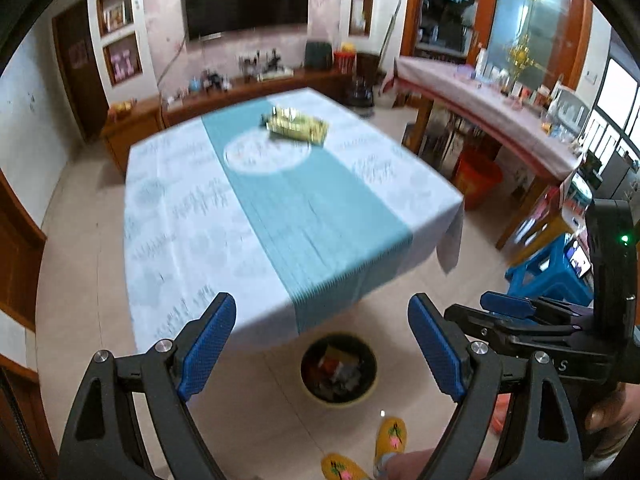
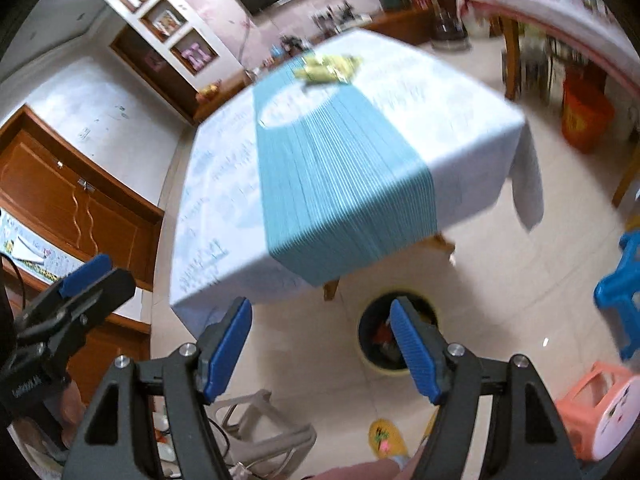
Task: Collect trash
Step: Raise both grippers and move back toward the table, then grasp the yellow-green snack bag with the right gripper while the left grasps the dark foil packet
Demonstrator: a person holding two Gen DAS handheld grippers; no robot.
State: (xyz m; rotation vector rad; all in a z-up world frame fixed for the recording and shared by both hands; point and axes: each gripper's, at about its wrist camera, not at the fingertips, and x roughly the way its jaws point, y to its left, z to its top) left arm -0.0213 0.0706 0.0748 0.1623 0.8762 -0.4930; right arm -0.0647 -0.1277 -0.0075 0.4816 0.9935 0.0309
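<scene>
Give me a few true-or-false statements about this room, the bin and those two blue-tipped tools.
1. The trash bin stands on the floor by the near edge of the table. True.
2. The bin is empty. False: it holds scraps.
3. The left gripper grips a wrapper. False: its fingers stand apart with nothing between them.
4. A yellow-green packet lies on the far part of the table. True.
5. The right gripper is closed. False: it is open and holds nothing.
</scene>
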